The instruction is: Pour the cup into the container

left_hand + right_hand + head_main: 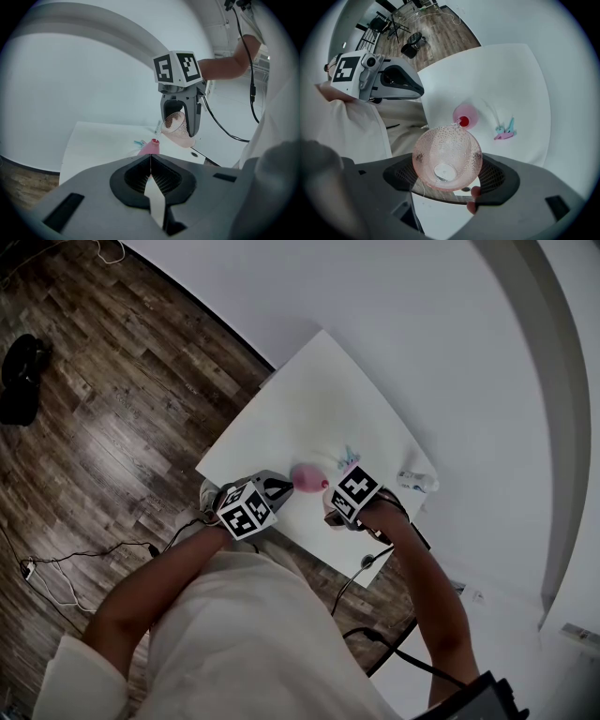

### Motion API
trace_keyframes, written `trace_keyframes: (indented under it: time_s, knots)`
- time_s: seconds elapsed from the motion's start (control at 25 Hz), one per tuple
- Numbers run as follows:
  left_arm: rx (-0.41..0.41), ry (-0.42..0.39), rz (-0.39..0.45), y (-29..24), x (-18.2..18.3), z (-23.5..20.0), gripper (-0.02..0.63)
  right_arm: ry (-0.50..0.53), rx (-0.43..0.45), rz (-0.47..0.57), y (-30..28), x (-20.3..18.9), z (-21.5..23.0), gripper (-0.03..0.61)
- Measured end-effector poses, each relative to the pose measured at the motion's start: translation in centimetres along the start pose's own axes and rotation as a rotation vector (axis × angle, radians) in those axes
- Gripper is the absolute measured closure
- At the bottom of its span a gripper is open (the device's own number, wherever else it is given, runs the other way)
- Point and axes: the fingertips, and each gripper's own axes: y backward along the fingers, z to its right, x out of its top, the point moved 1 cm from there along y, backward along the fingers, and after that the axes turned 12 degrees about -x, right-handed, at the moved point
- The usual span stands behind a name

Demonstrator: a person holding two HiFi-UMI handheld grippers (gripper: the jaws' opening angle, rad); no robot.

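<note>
My right gripper [449,174] is shut on a clear pink dimpled cup [446,157]. The cup is tipped over, its rim just above the red mouth of a pink flask-shaped container [465,116] that stands on the white table [309,399]. Only a little clear liquid shows in the cup's bottom. From the left gripper view the cup [177,125] hangs tilted in the right gripper [181,117], above and to the right of the container [151,146]. My left gripper [150,157] is shut with nothing in it, its tips close to the near side of the container [307,477].
A small blue and pink clip-like thing [505,131] lies on the table beyond the container. A small whitish object [417,481] sits at the table's right corner. Cables [56,568] trail over the wooden floor on the left.
</note>
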Motion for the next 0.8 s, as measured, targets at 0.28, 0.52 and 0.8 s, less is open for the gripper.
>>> trace_keyframes:
  time_s: [0.28, 0.52, 0.8]
  knots:
    - [-0.001, 0.001, 0.0, -0.07, 0.0, 0.05, 0.603, 0.005, 0.003, -0.008, 0.03, -0.12, -0.05, 0.199]
    - [-0.002, 0.001, -0.001, -0.1, 0.0, 0.01, 0.601, 0.013, 0.001, -0.015, 0.15, 0.01, -0.05, 0.199]
    - [-0.002, 0.002, 0.0, -0.22, 0.0, 0.06, 0.602, 0.019, 0.004, -0.032, 0.08, -0.26, -0.14, 0.198]
